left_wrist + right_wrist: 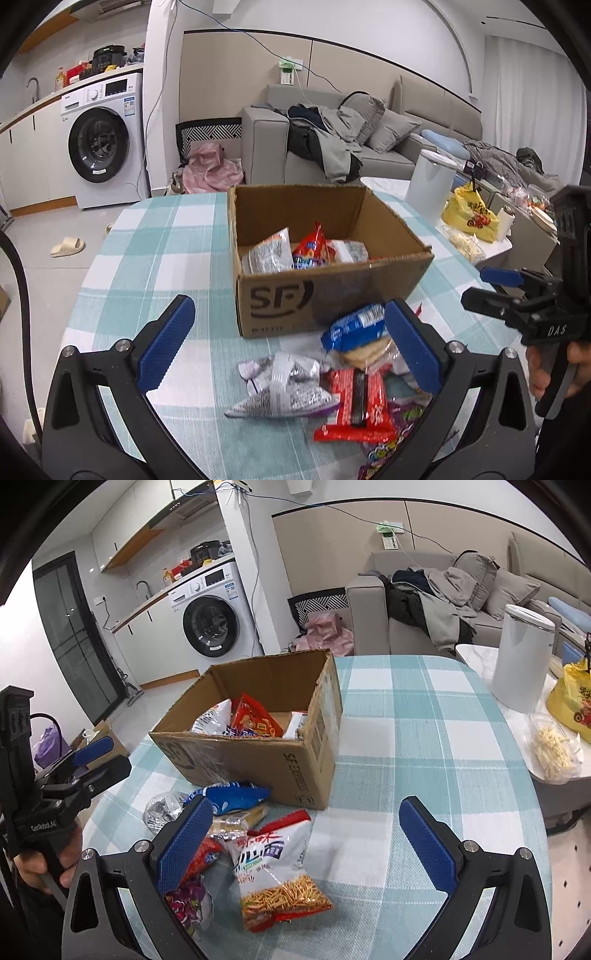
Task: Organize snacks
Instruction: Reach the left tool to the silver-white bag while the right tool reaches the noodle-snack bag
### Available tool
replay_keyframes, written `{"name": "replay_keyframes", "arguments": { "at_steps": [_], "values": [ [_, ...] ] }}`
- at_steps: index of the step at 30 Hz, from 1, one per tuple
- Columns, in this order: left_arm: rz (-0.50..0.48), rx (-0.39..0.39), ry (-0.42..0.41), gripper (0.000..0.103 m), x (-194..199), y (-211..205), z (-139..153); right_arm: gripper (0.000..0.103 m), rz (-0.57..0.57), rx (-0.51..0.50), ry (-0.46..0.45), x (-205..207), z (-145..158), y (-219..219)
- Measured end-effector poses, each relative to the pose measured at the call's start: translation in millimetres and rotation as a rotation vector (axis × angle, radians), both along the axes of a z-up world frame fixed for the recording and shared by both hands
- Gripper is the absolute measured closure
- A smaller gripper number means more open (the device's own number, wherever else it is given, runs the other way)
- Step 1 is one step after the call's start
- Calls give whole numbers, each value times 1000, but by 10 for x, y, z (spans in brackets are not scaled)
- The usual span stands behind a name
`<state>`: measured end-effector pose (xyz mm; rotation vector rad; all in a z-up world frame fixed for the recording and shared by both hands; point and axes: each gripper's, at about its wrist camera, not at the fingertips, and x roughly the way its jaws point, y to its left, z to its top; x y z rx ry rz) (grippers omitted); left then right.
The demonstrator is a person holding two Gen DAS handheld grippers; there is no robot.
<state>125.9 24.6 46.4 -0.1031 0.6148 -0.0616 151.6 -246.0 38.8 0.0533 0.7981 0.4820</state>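
Both claws spread fully wide, nothing held. Left gripper (291, 354) hovers over the silver seed packet (284, 391) and red wafer bar (360, 406), lower centre. Right gripper (306, 845) frames the white noodle-snack bag (277, 864). Cardboard box (280, 299), centre frame, already has three packets. Best: drop squarely over one packet, pinch its middle, clear the box rim.

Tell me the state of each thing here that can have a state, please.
Cardboard box: open at the top, partly filled with snack packets.
Left gripper: open, holding nothing.
Right gripper: open, holding nothing.
White noodle-snack bag: sealed, lying flat on the table.
Red snack packet: sealed, lying outside the box.
Washing machine: door closed.
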Motion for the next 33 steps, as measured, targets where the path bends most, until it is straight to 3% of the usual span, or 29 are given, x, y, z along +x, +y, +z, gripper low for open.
{"name": "replay_keyframes", "arguments": {
  "at_steps": [13, 18, 33],
  "values": [
    [-23, 2, 86, 1, 87, 23, -250, 0, 64, -102, 41, -75, -134, 178],
    [-34, 53, 110, 1, 156, -39, -310, 0, 77, -130, 51, -85, -171, 223],
    [-24, 88, 181, 1, 314, 14, -532, 0, 129, -236, 122, -34, -519, 379]
  ]
}}
